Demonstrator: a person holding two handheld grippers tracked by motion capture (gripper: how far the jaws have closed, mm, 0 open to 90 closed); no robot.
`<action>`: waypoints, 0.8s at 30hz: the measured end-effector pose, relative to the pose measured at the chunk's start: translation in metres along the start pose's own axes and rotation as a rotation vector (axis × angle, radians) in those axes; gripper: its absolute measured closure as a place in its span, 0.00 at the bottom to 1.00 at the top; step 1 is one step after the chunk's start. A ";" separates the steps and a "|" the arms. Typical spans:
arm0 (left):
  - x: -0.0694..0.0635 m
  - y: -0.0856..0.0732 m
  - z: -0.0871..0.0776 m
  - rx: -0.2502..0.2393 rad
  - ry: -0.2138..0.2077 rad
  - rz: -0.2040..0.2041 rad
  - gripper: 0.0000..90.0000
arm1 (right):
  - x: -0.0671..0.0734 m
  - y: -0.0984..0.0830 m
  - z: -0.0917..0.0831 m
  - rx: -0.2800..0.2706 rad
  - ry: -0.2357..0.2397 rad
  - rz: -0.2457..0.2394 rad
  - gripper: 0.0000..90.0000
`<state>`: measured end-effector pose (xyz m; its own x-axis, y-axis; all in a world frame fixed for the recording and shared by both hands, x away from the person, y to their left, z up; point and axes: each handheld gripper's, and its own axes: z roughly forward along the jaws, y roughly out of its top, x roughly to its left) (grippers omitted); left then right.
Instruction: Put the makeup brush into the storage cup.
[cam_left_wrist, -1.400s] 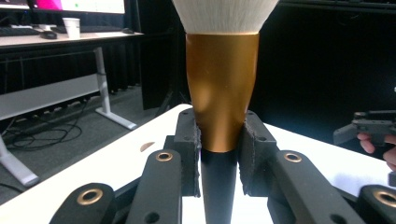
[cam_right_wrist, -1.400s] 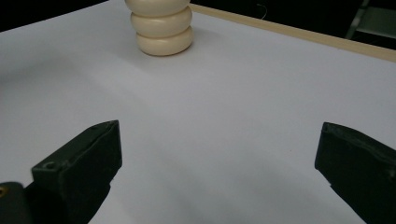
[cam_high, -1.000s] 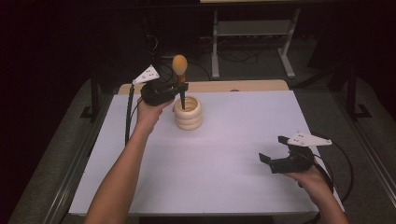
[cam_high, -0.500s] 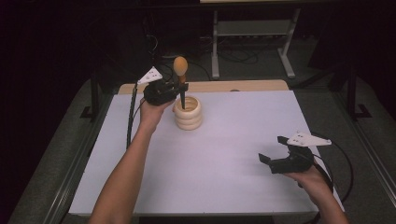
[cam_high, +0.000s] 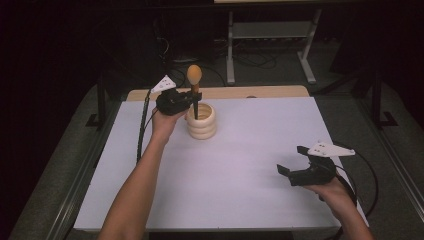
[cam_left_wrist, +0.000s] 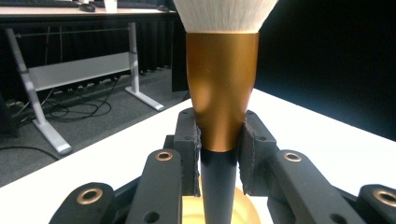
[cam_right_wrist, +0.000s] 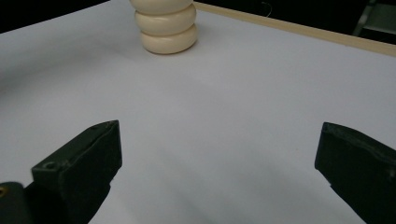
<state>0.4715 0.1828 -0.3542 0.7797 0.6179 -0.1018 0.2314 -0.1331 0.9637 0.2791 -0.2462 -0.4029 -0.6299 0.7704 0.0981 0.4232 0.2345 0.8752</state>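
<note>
since the earlier frames the left tool (cam_high: 186, 102) has sunk a little, lowering the brush (cam_high: 194, 90) further into the holder (cam_high: 202, 122); the right tool (cam_high: 295, 162) has kept its place. the left tool is clamped on the brush where the gold ferrule meets the black handle, brush upright, handle end inside the cream ribbed holder near the far left of the worktop (cam_high: 240, 165). the right tool hovers with its jaws spread wide and nothing between them, near the right edge, towards the near corner.
</note>
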 end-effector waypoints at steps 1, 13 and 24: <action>0.000 -0.001 0.000 0.002 -0.001 -0.001 0.80 | 0.000 0.000 0.000 0.000 0.000 -0.001 0.00; 0.000 -0.007 0.004 0.024 0.002 0.001 0.80 | 0.000 0.000 0.001 -0.003 0.010 0.001 0.00; 0.003 -0.018 0.006 0.046 0.012 -0.018 0.80 | 0.000 0.000 0.001 -0.003 0.014 0.000 0.00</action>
<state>0.4729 0.1828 -0.3735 0.7681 0.6298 -0.1157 0.2718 -0.1571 0.9494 0.2793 -0.2453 -0.4035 -0.6388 0.7622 0.1047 0.4210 0.2324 0.8768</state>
